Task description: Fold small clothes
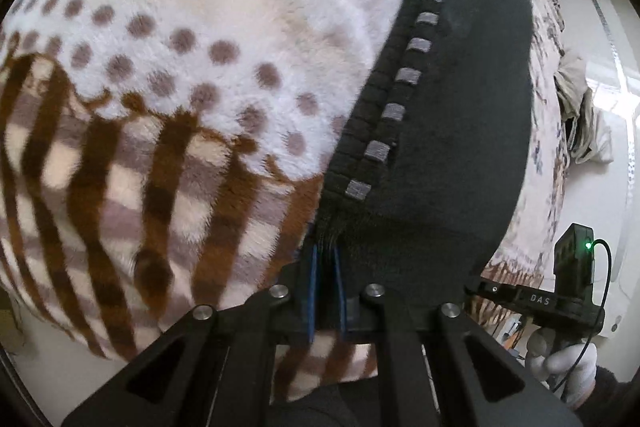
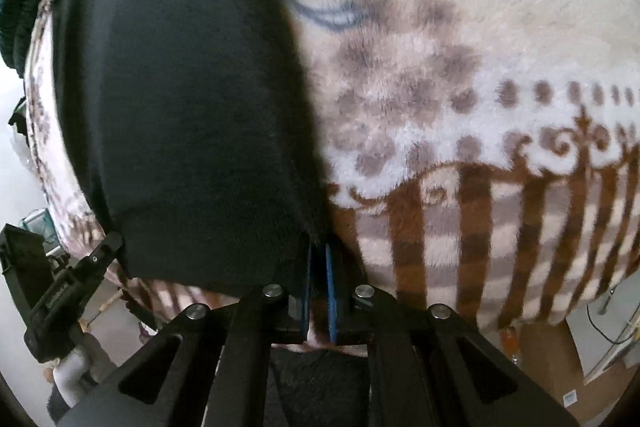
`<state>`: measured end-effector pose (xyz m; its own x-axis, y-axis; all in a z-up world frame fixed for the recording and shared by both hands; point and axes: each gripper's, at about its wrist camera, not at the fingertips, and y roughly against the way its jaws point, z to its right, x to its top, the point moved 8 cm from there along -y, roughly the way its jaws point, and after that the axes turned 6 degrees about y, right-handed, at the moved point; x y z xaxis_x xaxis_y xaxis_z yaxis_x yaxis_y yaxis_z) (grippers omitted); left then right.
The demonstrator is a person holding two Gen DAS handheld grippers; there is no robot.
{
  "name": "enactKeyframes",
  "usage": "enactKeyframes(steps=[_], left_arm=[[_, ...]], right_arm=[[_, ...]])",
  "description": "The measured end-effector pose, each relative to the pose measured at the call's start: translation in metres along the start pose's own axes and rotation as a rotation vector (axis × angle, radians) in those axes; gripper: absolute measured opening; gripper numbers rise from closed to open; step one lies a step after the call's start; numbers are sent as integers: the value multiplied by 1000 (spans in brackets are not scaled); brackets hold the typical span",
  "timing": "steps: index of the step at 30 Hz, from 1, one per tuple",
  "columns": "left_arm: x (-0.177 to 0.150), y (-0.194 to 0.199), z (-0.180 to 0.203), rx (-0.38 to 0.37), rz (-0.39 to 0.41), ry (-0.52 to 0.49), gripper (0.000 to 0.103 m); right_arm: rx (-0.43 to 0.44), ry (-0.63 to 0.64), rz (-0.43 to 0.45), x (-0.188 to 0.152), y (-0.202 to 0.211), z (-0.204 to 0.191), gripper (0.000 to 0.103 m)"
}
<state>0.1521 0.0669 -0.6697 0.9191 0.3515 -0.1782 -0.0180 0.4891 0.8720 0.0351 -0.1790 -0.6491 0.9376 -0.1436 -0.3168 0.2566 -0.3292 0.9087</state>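
The left hand-held gripper [image 1: 325,259] has its blue pads [image 1: 313,291] clenched on the ribbed hem of a black knit garment [image 1: 460,127] (a row of grey squares runs along that hem). The right hand-held gripper [image 2: 318,259] pinches the garment's plain corner. The garment lies spread on a plush blanket [image 1: 180,47] with brown stripes and taupe dots. The right gripper's body, seen from the left wrist, reads "DAS" [image 1: 540,299].
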Motion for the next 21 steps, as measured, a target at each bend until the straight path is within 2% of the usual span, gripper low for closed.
enactKeyframes(steps=[2, 4, 5, 6, 8, 10, 13, 16, 19, 20, 21], left_arm=[[-1, 3, 3, -14, -10, 3, 10], [-4, 14, 8, -67, -23, 4, 14], [-4, 22, 4, -72, -20, 6, 28], [-4, 29, 5, -110, -9, 11, 45], [0, 35, 0, -150, 6, 18, 63], [4, 29, -2, -180, 10, 26, 63], [10, 9, -4, -194, -33, 13, 63], [14, -2, 2, -179, -45, -24, 65], [14, 2, 5, -188, -35, -25, 65], [12, 5, 8, -192, -28, -34, 64], [9, 7, 10, -194, -21, -42, 58]], right_arm=[[17, 2, -24, 5, -2, -2, 7], [100, -17, -47, 5, 0, -7, 13], [157, -32, -50, 6, 1, -6, 26], [205, -42, -39, 6, 5, -7, 41], [260, -50, -13, 7, 11, -6, 52], [291, -46, 5, 10, 11, -7, 54], [351, 5, 2, 19, 2, -6, 59], [408, 36, -3, 24, -10, -8, 63], [454, 65, 3, 28, -13, -28, 66], [468, 73, 2, 28, -14, -32, 66], [480, 75, 1, 24, -17, -33, 66]])
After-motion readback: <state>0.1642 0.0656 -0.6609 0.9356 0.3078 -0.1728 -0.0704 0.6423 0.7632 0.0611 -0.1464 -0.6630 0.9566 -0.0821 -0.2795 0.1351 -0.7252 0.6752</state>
